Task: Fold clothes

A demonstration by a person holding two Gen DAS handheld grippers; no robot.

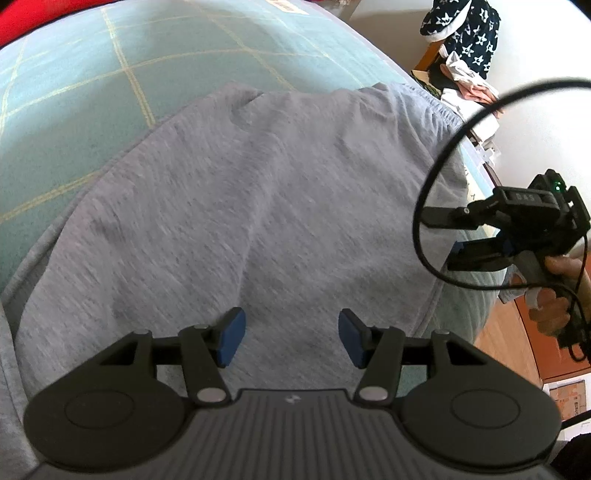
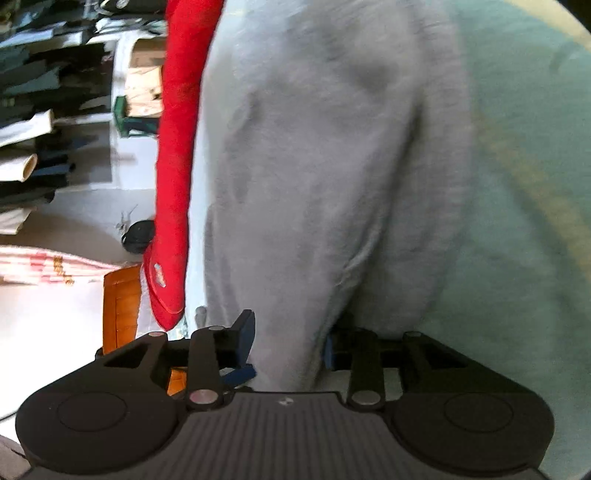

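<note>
A grey knit garment [image 1: 258,203] lies spread over a teal bed cover [image 1: 92,74] with yellow lines. My left gripper [image 1: 290,336] hovers over its near part, open, with nothing between the blue pads. At the garment's right edge a person's hand [image 1: 554,302] holds my right gripper [image 1: 443,238], whose jaws stand apart. In the right wrist view a fold of the grey garment [image 2: 314,166] runs between the fingers of my right gripper [image 2: 288,347]. The pads do not press on it, and the picture is blurred.
A red cloth [image 2: 173,147] lies along the far side of the bed. A black cable [image 1: 443,155] loops in front of the right gripper. Star-patterned dark clothing [image 1: 469,33] and other laundry are piled beyond the bed. Wooden floor [image 1: 517,350] shows at the right.
</note>
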